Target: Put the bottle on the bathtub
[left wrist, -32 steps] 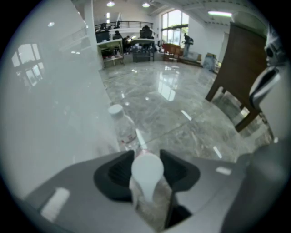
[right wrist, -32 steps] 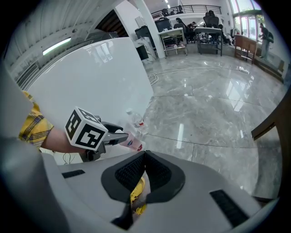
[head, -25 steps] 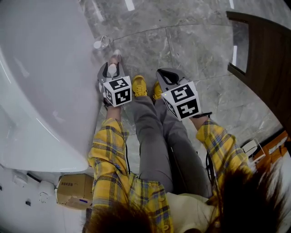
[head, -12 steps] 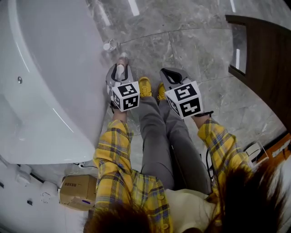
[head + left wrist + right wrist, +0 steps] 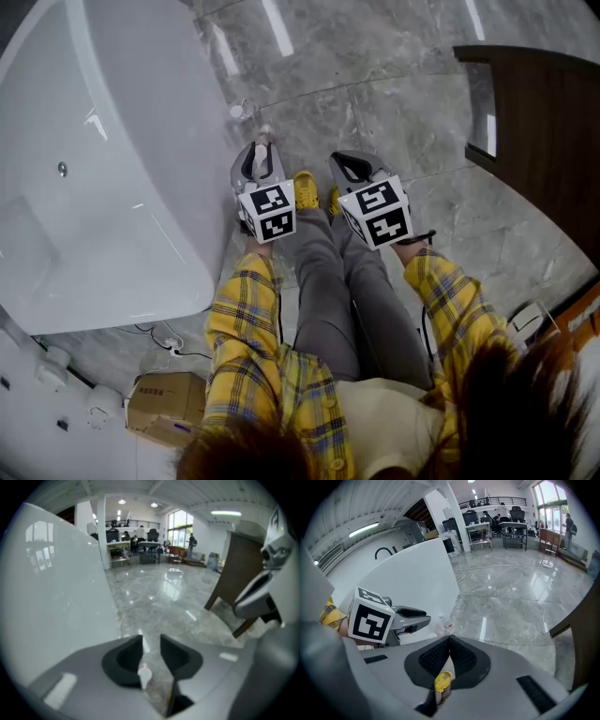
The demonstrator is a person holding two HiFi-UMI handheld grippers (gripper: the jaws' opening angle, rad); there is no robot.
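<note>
1. The bottle (image 5: 242, 111) is small and clear with a pale cap, on the grey marble floor (image 5: 394, 103) just beside the bathtub's outer wall; its pose is unclear.
2. The bathtub (image 5: 122, 187) is white, glossy and curved.

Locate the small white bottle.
Left gripper view: the small white bottle sits low in the gap between the left gripper's fingers, which have just been closing but don't touch it, seemingly on the grey marble floor beside the white bathtub.
</note>
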